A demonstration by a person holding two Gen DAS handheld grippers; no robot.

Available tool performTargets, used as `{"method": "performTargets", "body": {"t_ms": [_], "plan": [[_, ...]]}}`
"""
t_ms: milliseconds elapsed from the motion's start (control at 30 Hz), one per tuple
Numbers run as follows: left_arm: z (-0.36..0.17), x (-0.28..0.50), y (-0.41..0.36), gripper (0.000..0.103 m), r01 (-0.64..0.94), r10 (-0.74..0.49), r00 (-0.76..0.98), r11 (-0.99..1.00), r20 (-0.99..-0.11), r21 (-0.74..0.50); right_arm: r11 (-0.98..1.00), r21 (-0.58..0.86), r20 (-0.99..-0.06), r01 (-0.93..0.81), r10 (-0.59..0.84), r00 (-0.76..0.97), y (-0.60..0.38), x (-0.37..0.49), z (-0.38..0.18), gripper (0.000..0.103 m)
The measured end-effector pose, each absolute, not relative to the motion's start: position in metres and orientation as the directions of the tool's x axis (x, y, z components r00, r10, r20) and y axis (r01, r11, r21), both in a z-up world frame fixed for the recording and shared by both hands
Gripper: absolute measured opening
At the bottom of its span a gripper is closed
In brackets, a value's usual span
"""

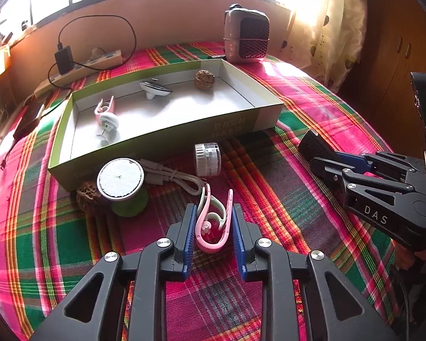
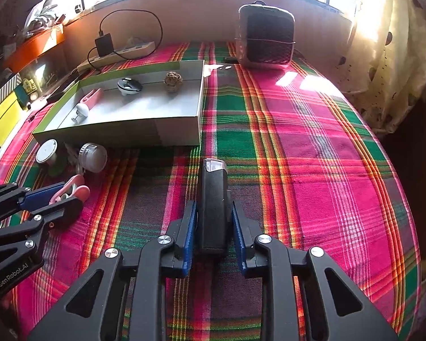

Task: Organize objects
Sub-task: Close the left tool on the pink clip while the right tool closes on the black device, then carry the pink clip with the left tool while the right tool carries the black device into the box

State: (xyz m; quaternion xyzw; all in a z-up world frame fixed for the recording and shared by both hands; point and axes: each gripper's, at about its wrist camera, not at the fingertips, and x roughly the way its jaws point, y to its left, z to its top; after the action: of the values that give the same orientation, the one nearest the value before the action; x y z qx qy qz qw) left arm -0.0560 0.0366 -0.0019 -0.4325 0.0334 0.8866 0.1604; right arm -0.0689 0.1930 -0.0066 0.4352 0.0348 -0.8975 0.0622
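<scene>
Plaid cloth (image 2: 312, 147) open beside box (image 2: 122, 133)

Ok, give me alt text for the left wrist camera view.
The left tool is closed on a pink clip lying on a plaid cloth. Beyond it stands an open box holding three small items, with the right tool gripping a black object on the right.

A pink and pale-green clip (image 1: 213, 221) lies on the plaid cloth just in front of the shallow open box (image 1: 167, 139). A black oblong device (image 2: 213, 201) lies lengthwise on the cloth, well right of the clip. Inside the box sit a pink-and-white clip (image 1: 106, 115), a black-and-white spinning top (image 1: 154, 88) and a walnut (image 1: 204, 79). Before the box lie a clear ribbed jar (image 1: 208, 159), a green spool (image 1: 122, 182), a second walnut (image 1: 86, 196) and a grey cable (image 1: 173, 177).
</scene>
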Motion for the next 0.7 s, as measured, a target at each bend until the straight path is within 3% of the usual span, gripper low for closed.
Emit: {"method": "performTargets", "body": {"t_ms": [700], "plan": [[-0.0005, -0.0553, 0.0350, 0.022, -0.313, 0.251, -0.580, -0.947, -0.775, -0.073, -0.990, -0.015, -0.783, 0.142, -0.077, -0.618, 0.1919, -0.0679, -0.0066, 0.025]]}}
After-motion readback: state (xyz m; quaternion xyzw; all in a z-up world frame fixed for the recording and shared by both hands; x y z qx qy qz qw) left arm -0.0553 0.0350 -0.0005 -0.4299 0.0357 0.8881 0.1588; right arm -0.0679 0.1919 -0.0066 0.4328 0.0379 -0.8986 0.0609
